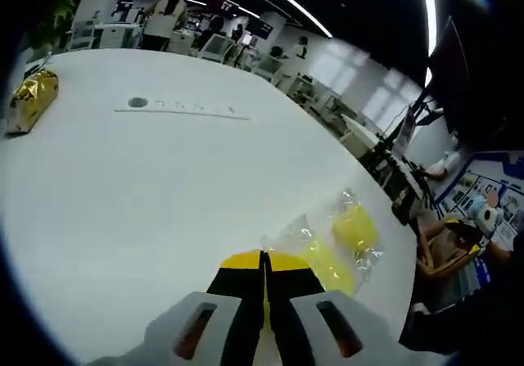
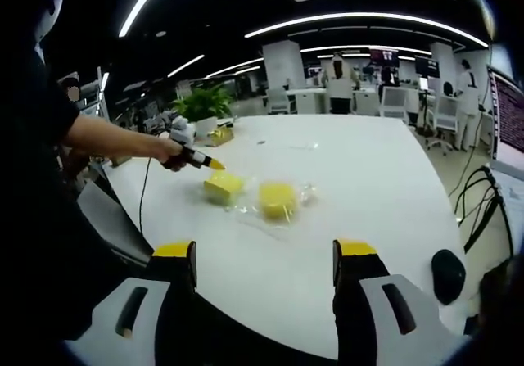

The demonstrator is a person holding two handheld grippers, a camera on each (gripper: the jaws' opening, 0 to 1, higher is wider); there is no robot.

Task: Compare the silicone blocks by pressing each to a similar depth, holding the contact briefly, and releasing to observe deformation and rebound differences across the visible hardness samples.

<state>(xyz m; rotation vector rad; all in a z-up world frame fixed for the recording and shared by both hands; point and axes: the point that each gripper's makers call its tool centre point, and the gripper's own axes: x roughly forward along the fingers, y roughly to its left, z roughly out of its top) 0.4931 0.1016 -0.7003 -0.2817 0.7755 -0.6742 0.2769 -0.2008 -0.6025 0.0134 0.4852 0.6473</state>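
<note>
While two yellow silicone blocks lie side by side on the white table [image 2: 385, 186], the left block [image 2: 223, 187] is square-edged and the right block [image 2: 277, 199] rounder, both on crinkled clear plastic wrap [image 2: 304, 192]. Seen from the right gripper view, the left gripper [image 2: 214, 164] reaches in on an outstretched arm, tip just above the left block; in its own view its jaws are pressed together. Contact cannot be judged. The right gripper [image 2: 264, 259] hangs back, jaws wide apart.
</note>
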